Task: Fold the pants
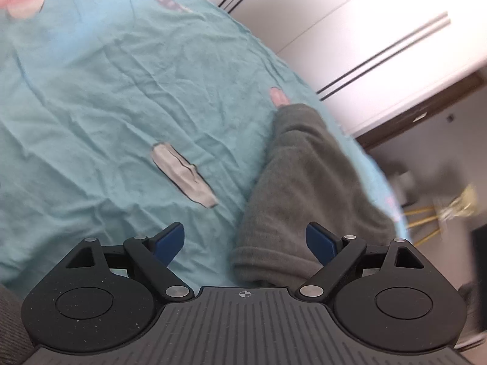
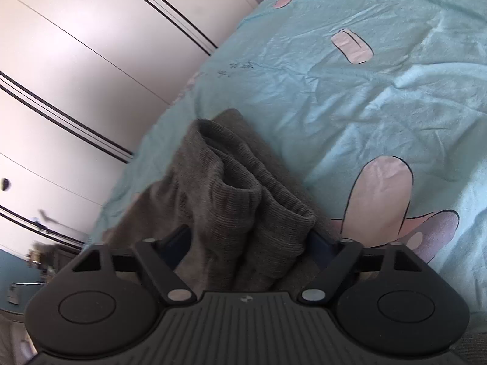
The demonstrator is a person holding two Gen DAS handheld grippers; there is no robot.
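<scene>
Grey ribbed pants lie folded in a long strip near the edge of a bed with a light blue printed sheet. My left gripper hovers over the strip's near end with its jaws wide apart. The fabric's left edge falls between its blue pads, which do not touch it. In the right wrist view a bunched, layered end of the pants stands up between the jaws of my right gripper. The cloth fills most of that gap and brushes the right pad. It is not squeezed.
White wardrobe doors with dark stripes stand just past the bed's edge. The blue sheet with pink and grey cartoon prints stretches away on the other side. Blurred floor clutter shows beyond the bed corner.
</scene>
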